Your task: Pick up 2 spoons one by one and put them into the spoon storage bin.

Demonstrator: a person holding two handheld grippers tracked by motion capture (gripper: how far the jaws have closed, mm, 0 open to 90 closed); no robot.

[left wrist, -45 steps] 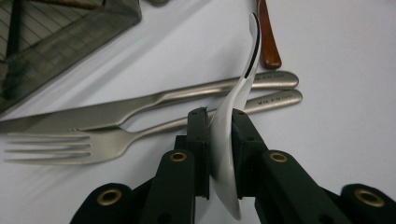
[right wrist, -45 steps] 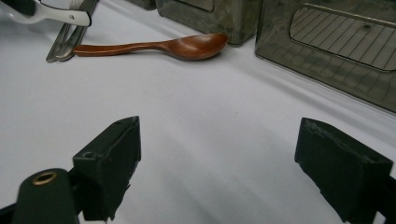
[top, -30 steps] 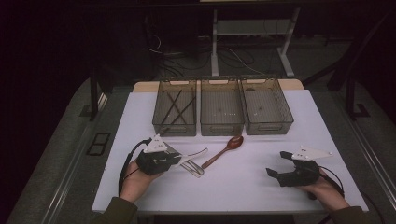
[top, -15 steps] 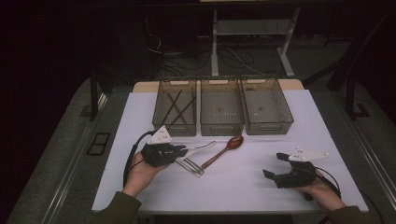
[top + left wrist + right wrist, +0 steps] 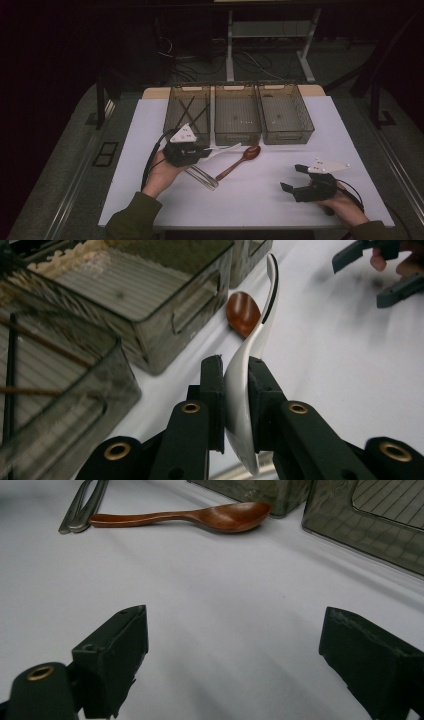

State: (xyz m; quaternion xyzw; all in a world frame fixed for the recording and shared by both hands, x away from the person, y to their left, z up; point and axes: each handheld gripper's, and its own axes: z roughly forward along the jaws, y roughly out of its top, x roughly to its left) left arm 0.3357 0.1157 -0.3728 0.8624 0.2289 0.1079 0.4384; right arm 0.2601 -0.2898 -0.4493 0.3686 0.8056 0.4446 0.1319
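White spoon (image 5: 248,365) clamped in left claw (image 5: 235,380), lifted near the bins (image 5: 237,117).

I see my white spoon (image 5: 250,365) lifted off the table, probably ceramic, pinched edge-on, bowl toward the bins

On a white table (image 5: 250,200), three clear bins (image 5: 237,112) are set in a row at the twelve o'clock side. A white spoon (image 5: 222,149) is clamped in the left gripper (image 5: 200,151), just at six o'clock of the left bin (image 5: 187,112), in which dark sticks are seen. A brown wooden spoon (image 5: 240,161) lies at three o'clock of that gripper. Metal cutlery (image 5: 202,176) lies just below it. The right gripper (image 5: 295,177) is held with jaws wide apart at the table's five o'clock corner.
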